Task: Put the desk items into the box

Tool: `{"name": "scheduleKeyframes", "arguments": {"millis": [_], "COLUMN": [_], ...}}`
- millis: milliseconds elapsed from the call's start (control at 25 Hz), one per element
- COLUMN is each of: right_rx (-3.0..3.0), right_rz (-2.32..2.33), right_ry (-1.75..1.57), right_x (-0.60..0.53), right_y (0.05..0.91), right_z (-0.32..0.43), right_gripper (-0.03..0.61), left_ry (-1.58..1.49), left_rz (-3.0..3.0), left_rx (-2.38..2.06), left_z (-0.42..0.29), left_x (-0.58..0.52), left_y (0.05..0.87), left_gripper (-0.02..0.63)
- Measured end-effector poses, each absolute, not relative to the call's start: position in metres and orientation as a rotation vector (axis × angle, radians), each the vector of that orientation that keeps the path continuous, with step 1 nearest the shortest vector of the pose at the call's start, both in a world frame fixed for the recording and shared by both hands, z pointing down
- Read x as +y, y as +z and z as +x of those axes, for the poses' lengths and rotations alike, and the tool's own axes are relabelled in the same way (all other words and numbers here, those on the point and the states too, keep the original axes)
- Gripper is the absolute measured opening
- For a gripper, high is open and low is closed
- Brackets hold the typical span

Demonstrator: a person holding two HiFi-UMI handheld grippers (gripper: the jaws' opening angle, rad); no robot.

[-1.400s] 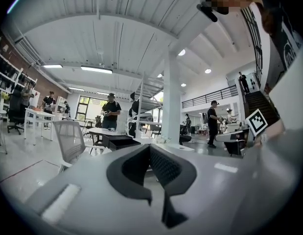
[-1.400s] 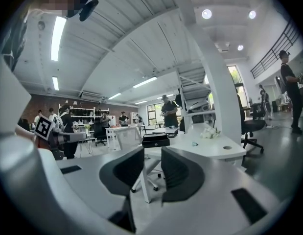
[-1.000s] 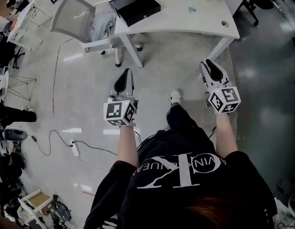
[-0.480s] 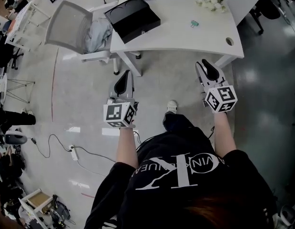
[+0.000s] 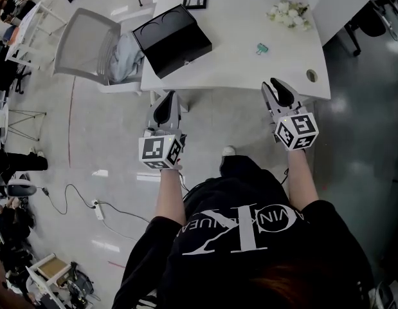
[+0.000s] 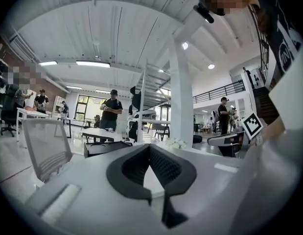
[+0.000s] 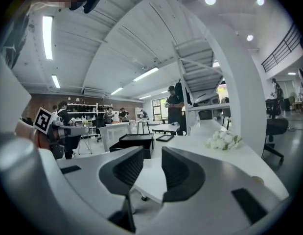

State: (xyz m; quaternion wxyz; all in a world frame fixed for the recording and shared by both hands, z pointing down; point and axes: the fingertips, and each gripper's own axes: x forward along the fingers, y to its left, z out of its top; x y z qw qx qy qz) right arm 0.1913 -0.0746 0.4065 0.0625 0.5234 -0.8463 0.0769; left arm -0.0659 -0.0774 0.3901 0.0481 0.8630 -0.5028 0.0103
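One black box (image 5: 171,38) on white desk (image 5: 244,69)

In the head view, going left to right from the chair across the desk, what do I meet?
chair → black box → small teal clip → white flowers → cable hole

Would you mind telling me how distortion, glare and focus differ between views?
Head view: sharp, light glare on the glossy grey floor. Left gripper view: fisheye curving, black corners. Right gripper view: same curving, white flower bunch in focus.
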Motion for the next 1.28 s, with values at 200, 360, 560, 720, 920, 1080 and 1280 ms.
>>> {"name": "scheduleKeyframes", "arguments": {"millis": [200,360,560,720,920,1080,1280], "right_rx": [-2.557,-2.549,-2.531,-2.511,-2.488,-2.461,-2.42], "right_rz": [1.569,1.567,1.569,1.572,1.577,1.562,1.546], "right_ry": [0.246,0.259,0.274,0.286,0.3,0.301,0.307], "right_x": [-0.098,-0.106,-0.11,-0.116,-0.132,-0.148,-0.167], "right_y": [0.412,0.419,0.424,0.431,0.44,0.444,0.452], "right_z": [0.205,0.211,0.216,0.222,0.227,0.23,0.232], "right_gripper": [0.077,0.077,0.078,0.08,0.083,0.089,0.095], "left_ry": [0.035,0.054,0.069,0.087,0.096,0.102,0.12], "left_rz": [2.641,2.653,2.661,2.679,2.702,2.719,2.725], "left_rx": [-1.513,-1.476,-1.434,-1.384,-1.321,-1.27,-1.214], "left_z": [-0.044,-0.031,-0.018,-0.003,0.016,0.03,0.045], "left_x": [-0.104,-0.114,-0.121,-0.13,-0.153,-0.172,-0.191], "left_y": [0.393,0.398,0.403,0.41,0.417,0.42,0.427], "left_gripper": [0.009,0.011,0.009,0.011,0.009,0.009,0.011]}}
